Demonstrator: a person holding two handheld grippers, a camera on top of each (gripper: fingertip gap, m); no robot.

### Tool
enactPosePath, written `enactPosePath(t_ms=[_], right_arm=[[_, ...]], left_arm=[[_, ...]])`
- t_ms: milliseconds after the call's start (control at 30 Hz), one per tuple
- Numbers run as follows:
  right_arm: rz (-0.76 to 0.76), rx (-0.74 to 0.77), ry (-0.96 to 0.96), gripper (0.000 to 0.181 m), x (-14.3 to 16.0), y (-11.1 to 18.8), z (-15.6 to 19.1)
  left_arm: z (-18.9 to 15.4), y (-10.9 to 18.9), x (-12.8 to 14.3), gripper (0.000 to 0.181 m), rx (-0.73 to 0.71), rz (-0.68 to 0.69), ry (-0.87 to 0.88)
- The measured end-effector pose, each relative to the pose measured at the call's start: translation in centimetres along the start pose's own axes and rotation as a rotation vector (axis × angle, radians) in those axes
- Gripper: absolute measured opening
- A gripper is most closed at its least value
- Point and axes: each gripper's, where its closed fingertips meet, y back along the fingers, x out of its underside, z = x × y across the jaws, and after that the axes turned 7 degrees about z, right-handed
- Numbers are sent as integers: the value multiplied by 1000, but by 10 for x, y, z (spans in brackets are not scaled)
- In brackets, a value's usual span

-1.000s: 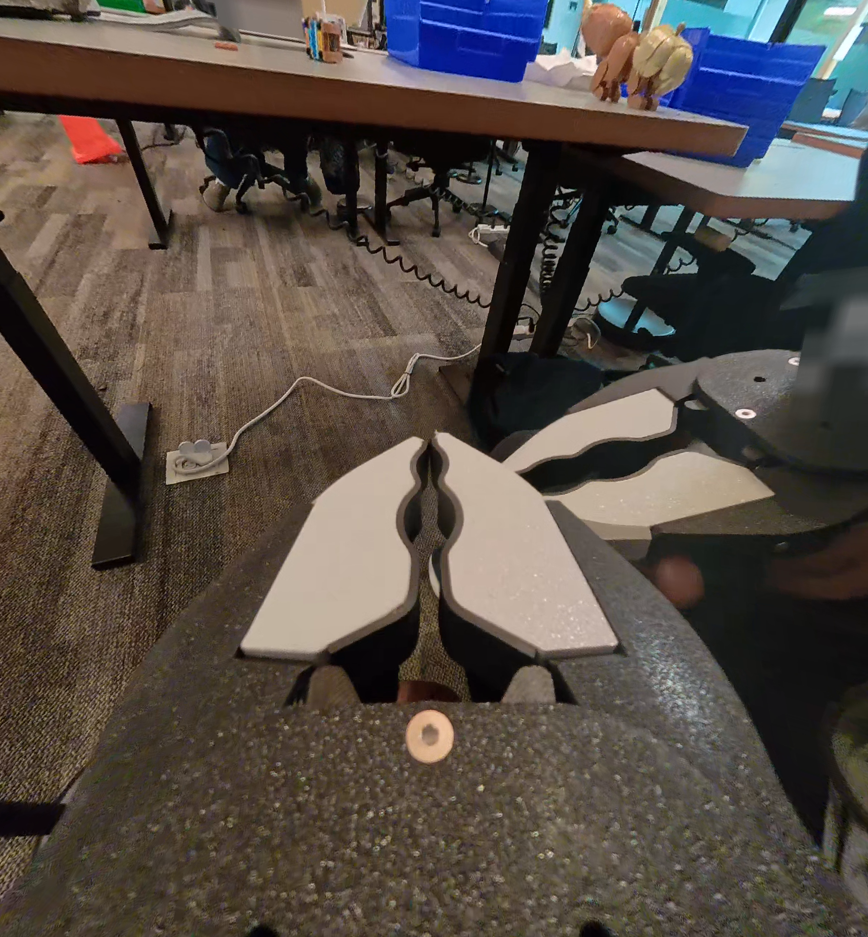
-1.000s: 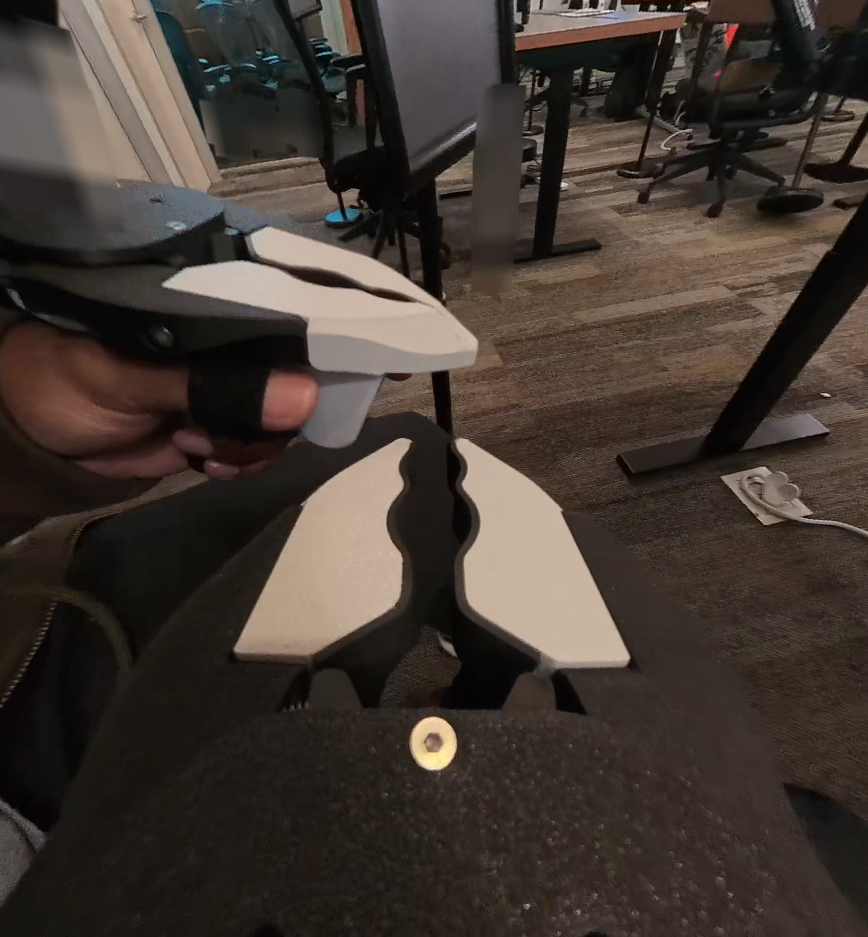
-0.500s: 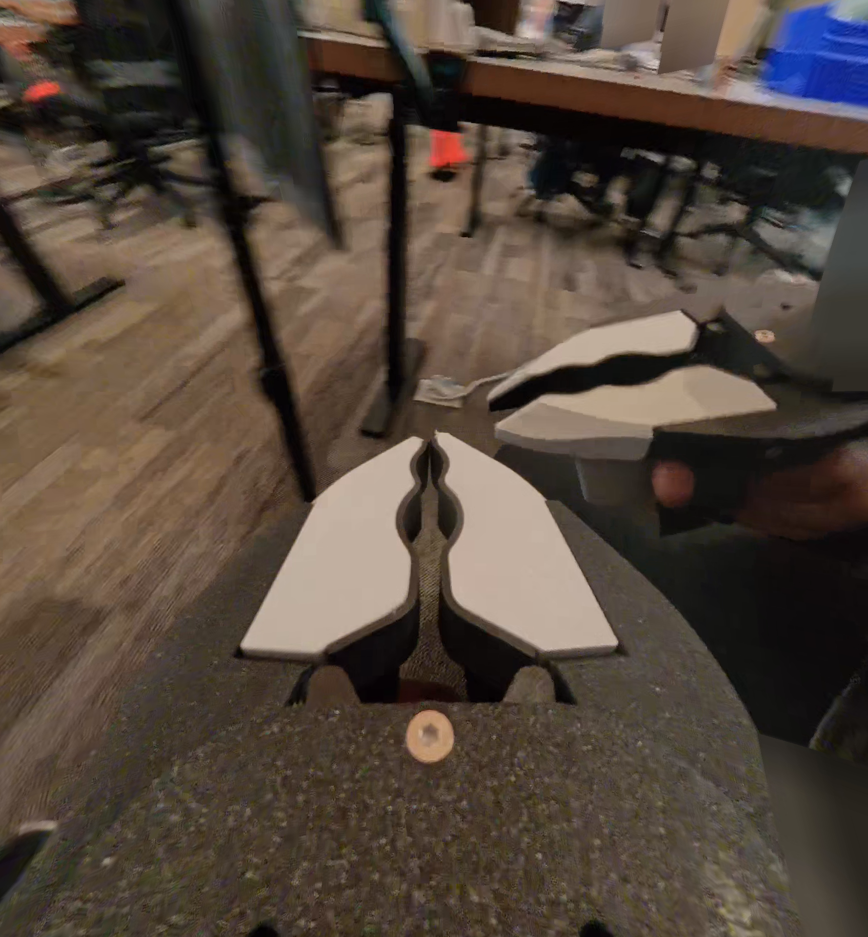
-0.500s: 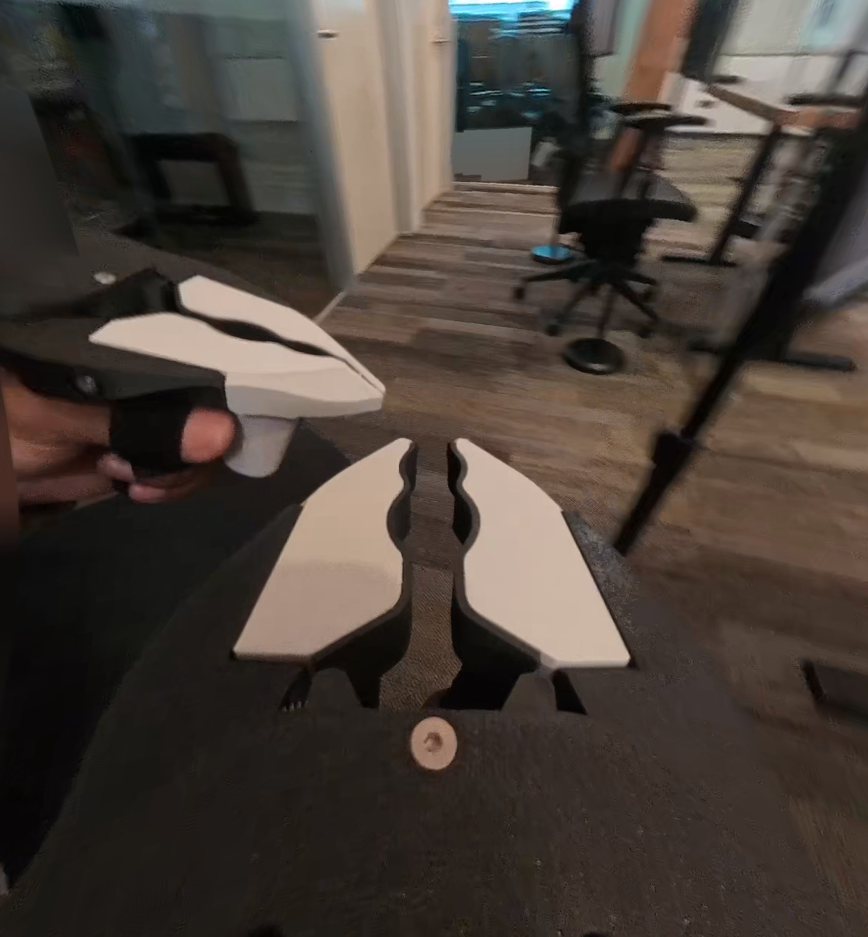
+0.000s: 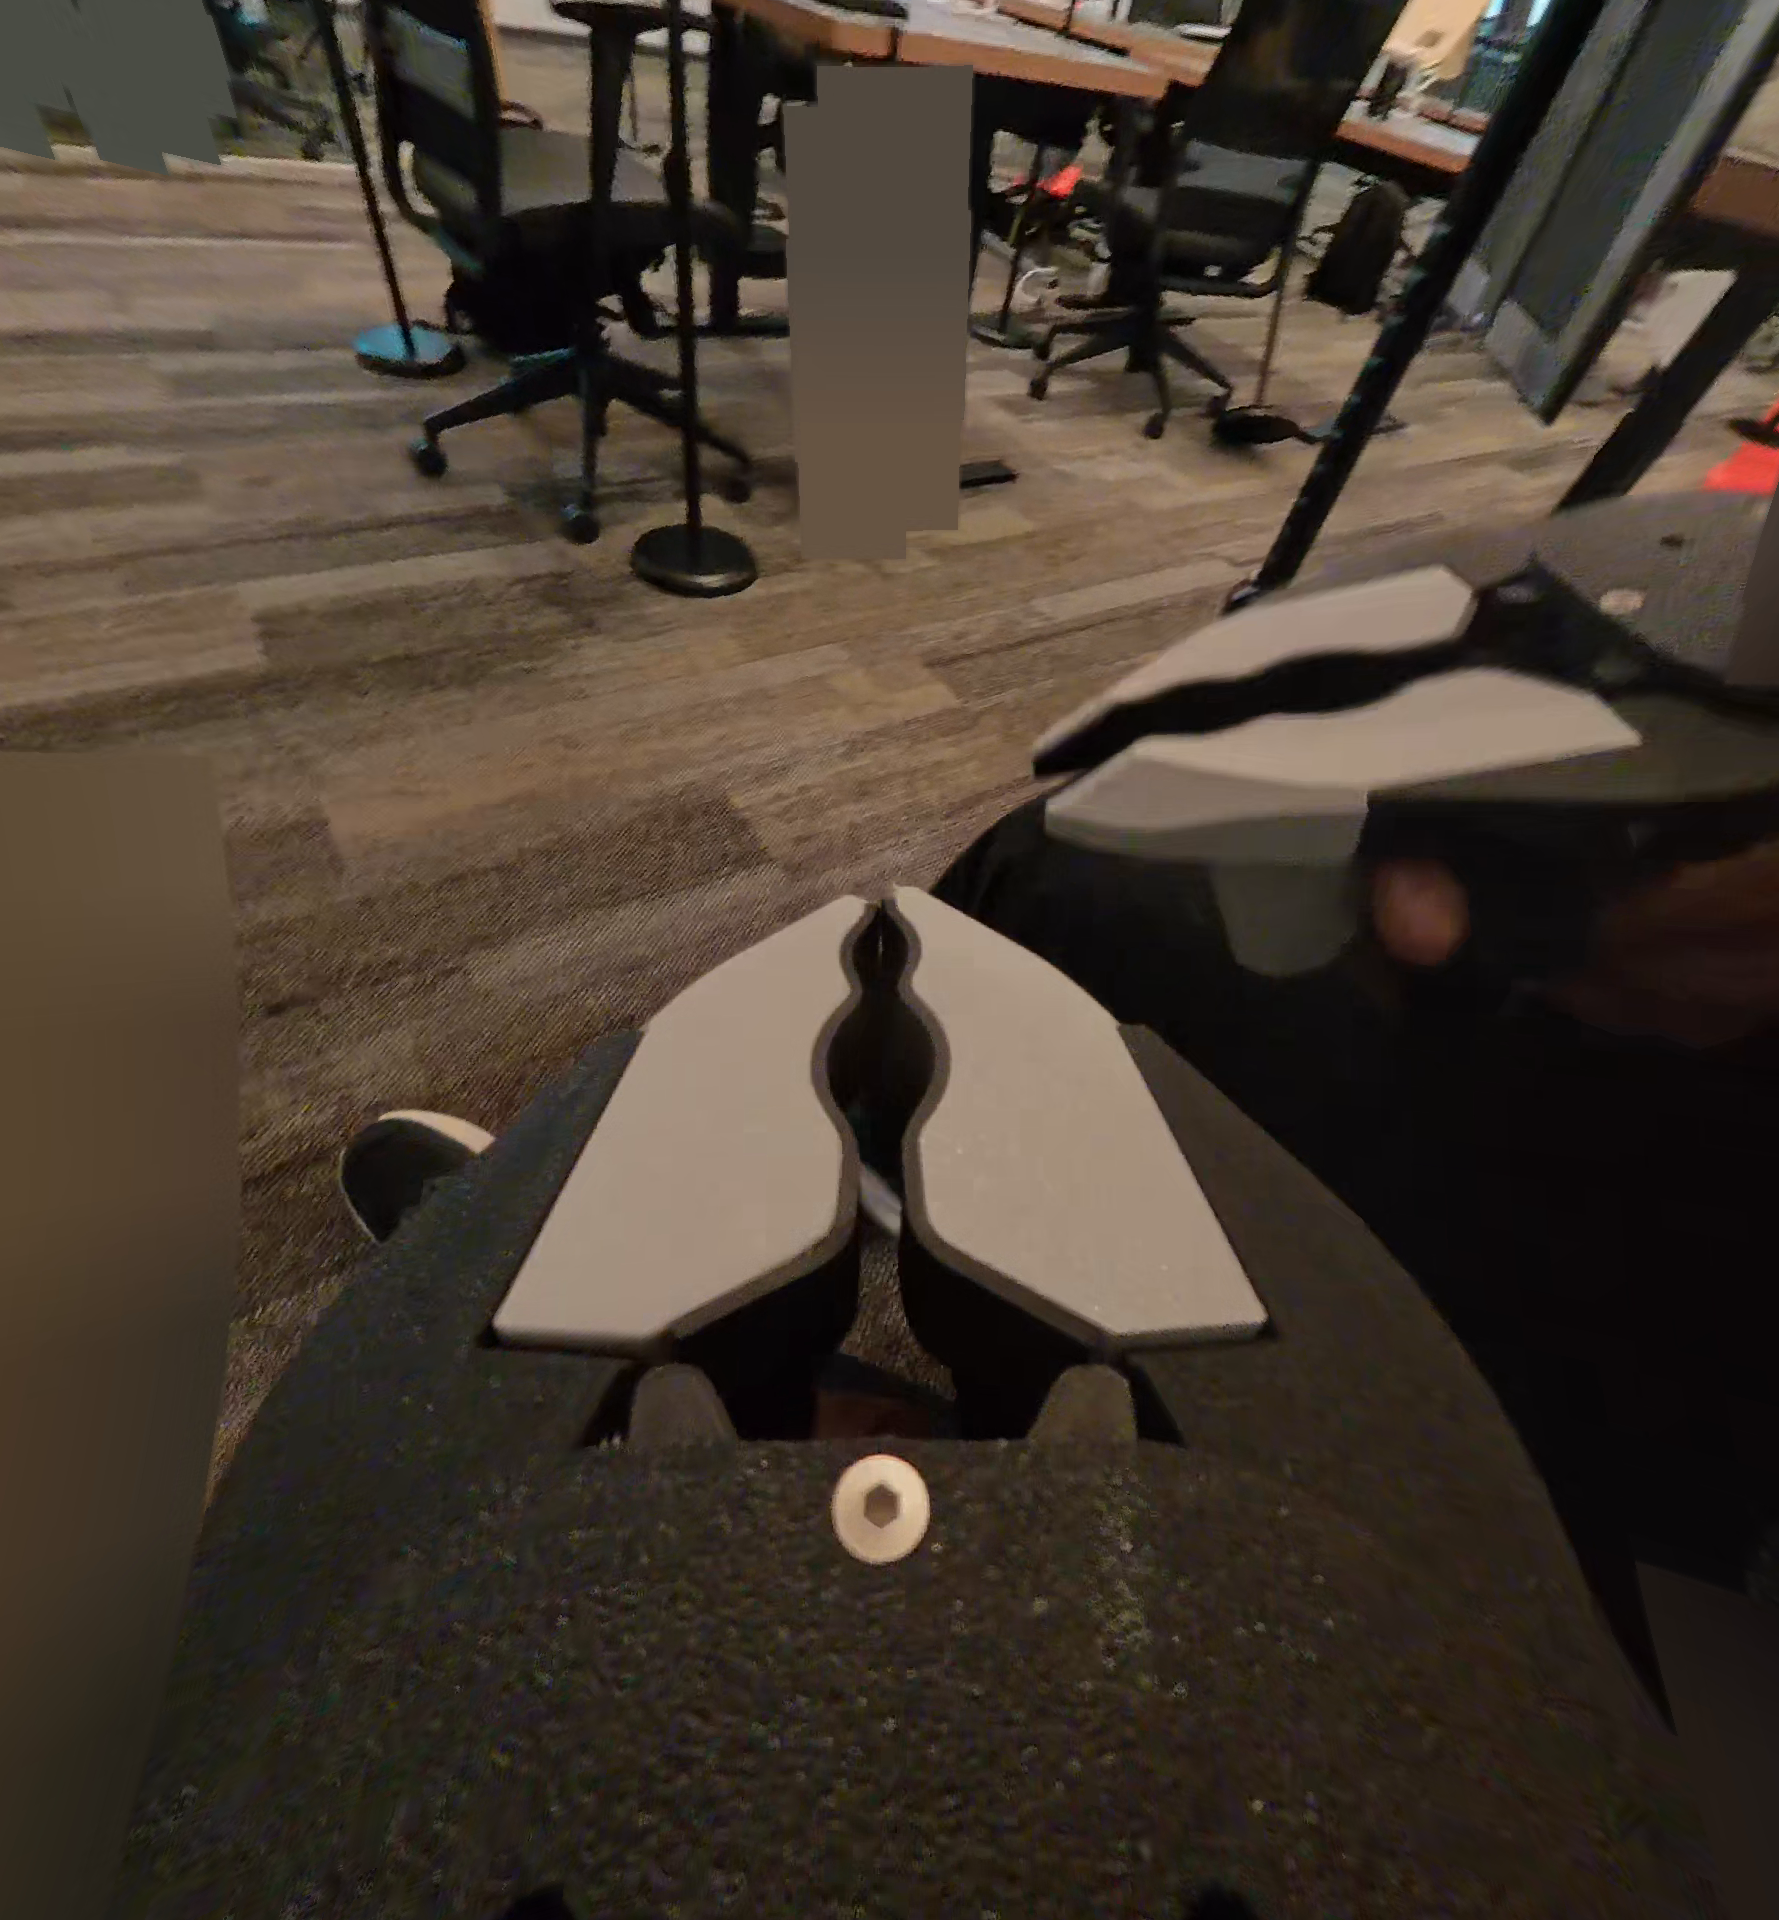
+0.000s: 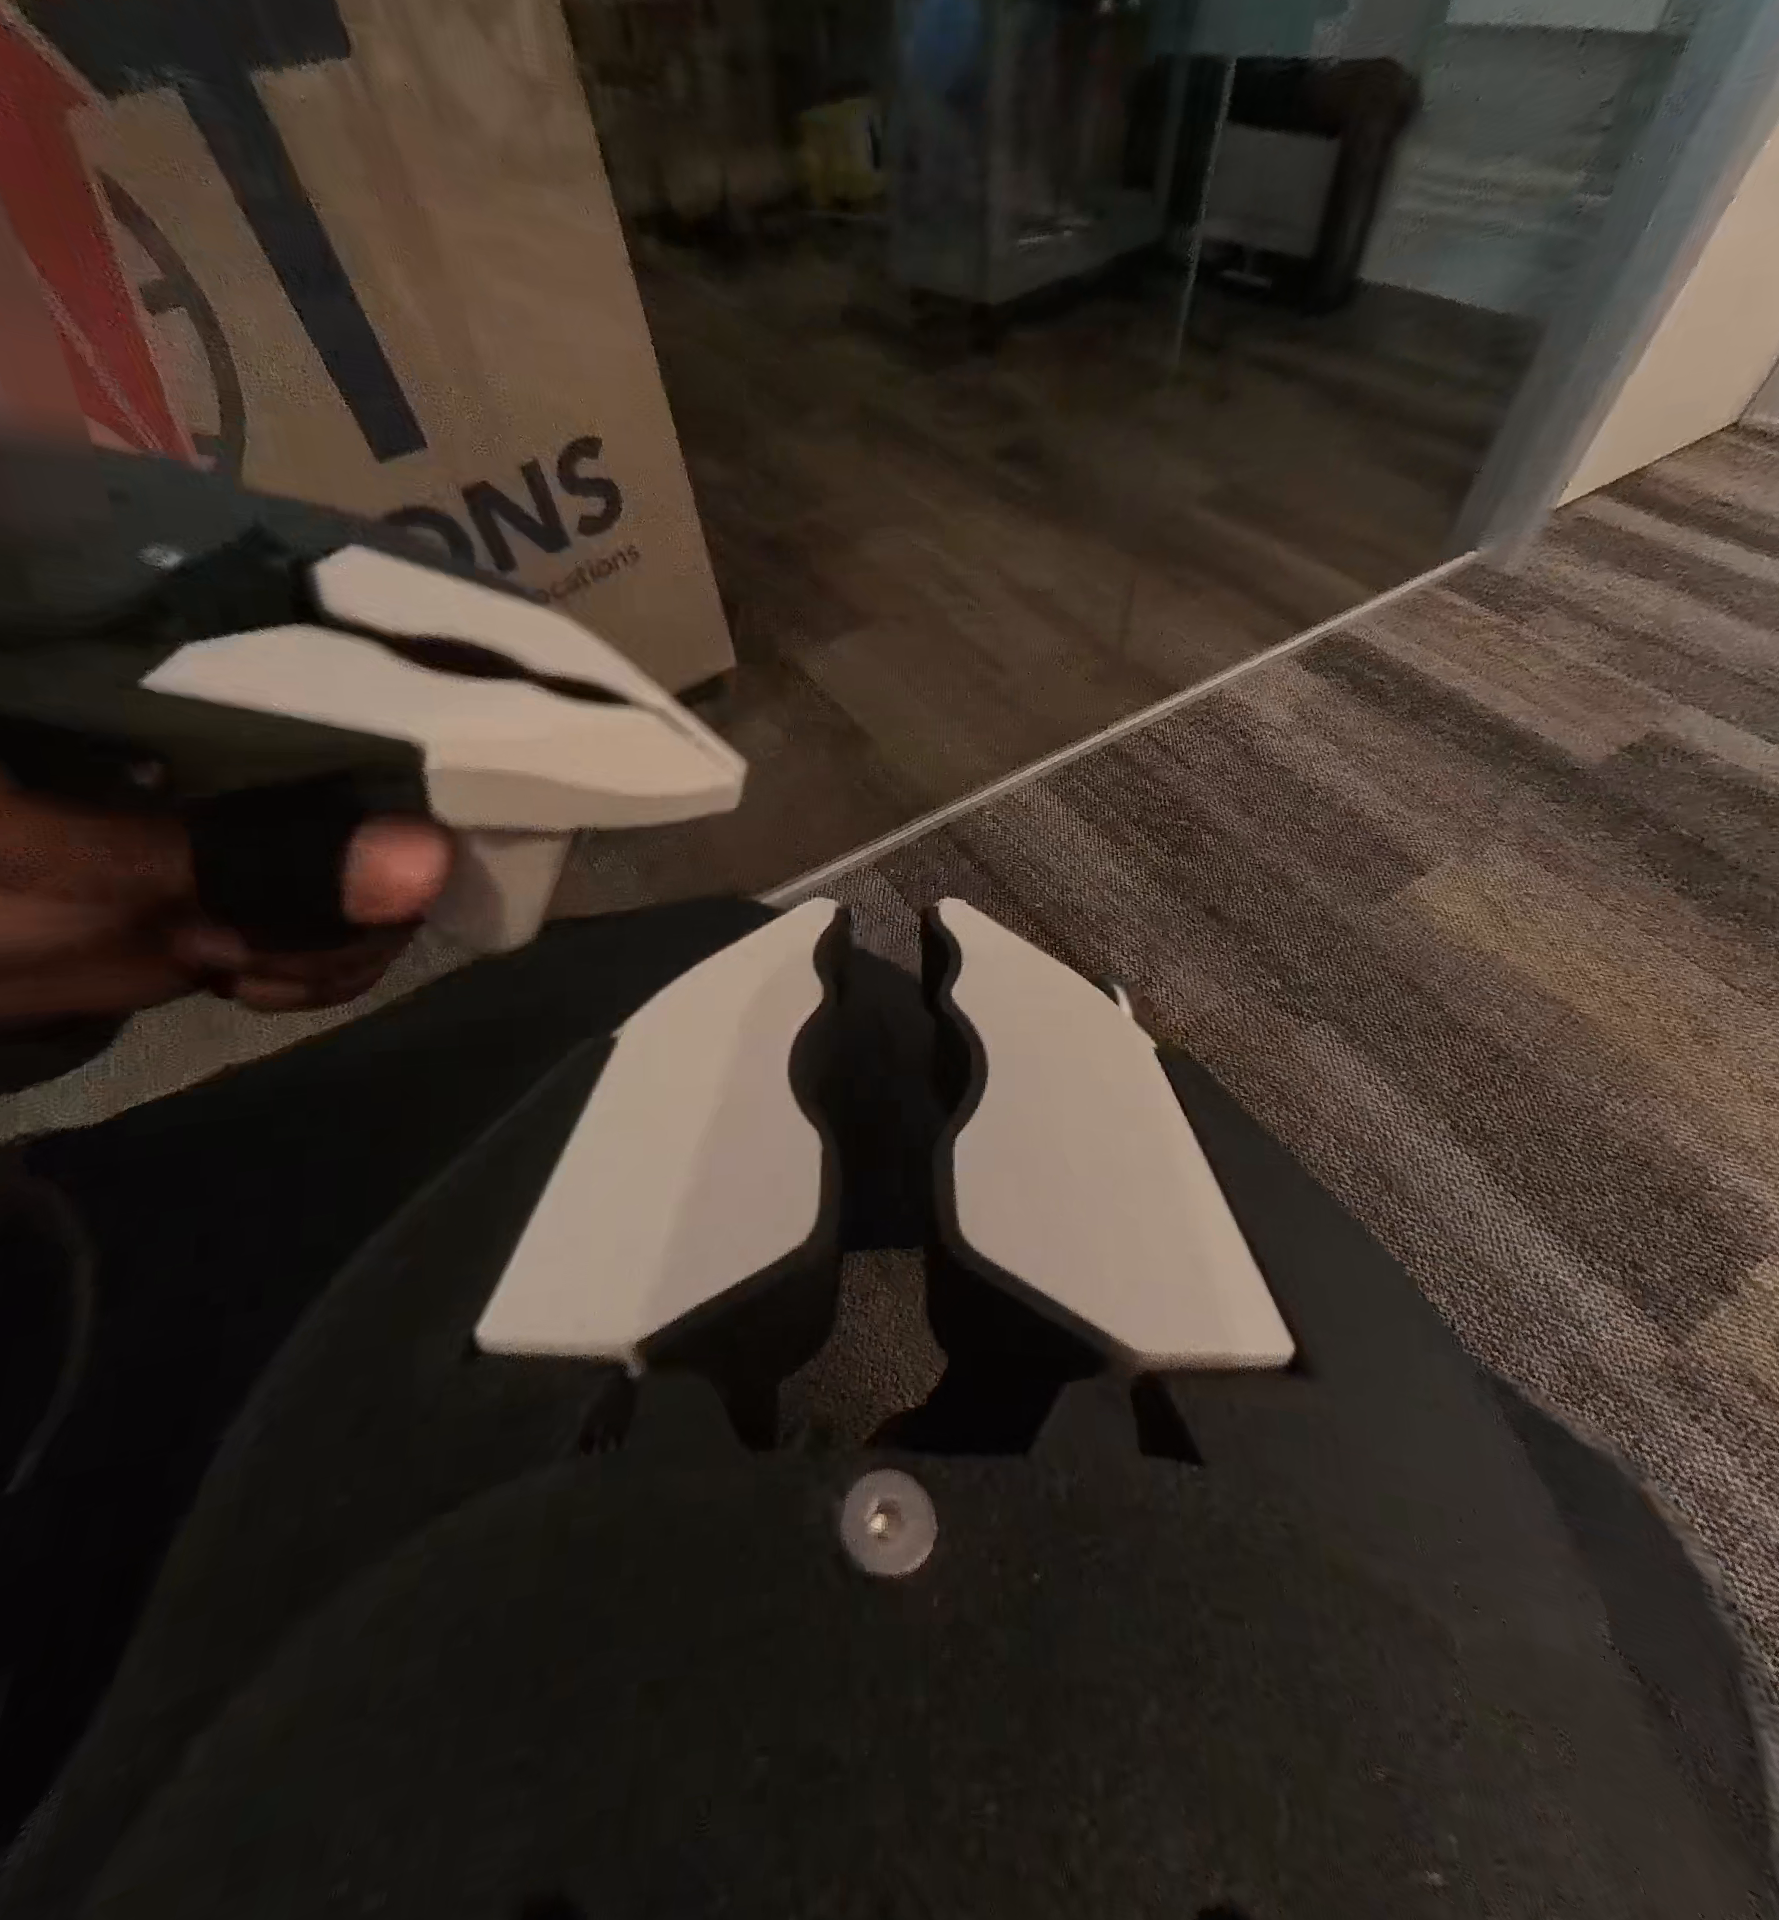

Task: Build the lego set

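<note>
No Lego parts are in either view. My left gripper [image 5: 883, 916] is shut and empty, its tips touching, held low over the grey carpet. It also shows in the right wrist view [image 6: 710, 771], at the left, gripped by a hand [image 6: 85, 904]. My right gripper [image 6: 883, 920] is open by a narrow gap and holds nothing. It also shows in the left wrist view [image 5: 1056, 774], at the right, pointing left. The two grippers are close together, side by side.
Office chairs [image 5: 573, 239] and a pole stand with a round base [image 5: 695, 556] stand on the carpet ahead of the left gripper. A shoe [image 5: 397, 1164] is below it. A glass wall [image 6: 1176, 312] and a tan printed bag [image 6: 428, 343] face the right gripper. About 5 cm separates my left fingertips from my right.
Both views have swung round: the table with blue bins has left the left view, and chairs and a glass wall have come in. Neither gripper's jaws have changed.
</note>
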Motion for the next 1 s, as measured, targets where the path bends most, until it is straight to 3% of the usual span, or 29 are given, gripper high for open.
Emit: enactPosePath(t_ms=[133, 233, 400, 500, 633, 767, 900, 1000], right_arm=[[6, -33, -105, 12, -6, -21, -15], [39, -35, -183, 12, -6, -49, -52], [64, 3, -257, 12, -10, -95, -131], [74, 52, -288, 12, -16, -109, -167], [21, 79, -241, 12, -60, -117, -192], [-9, 130, -196, 12, -94, -141, -228], [-65, 144, -284, 12, -121, -178, -273], [-76, 195, -249, 12, -146, -206, -311]], left_arm=[[26, 1, 19, 0, -81, 9, 70], [63, -25, 16, 0, -102, 7, 112], [122, -93, -16, 0, -15, -26, 127], [136, -118, -44, 0, 40, -36, 108], [134, -137, -91, 0, 103, -42, 5], [144, -165, -122, 0, 138, -26, -95], [182, -196, -144, 0, 148, -48, -65], [213, -210, -156, 0, 135, -52, -30]])
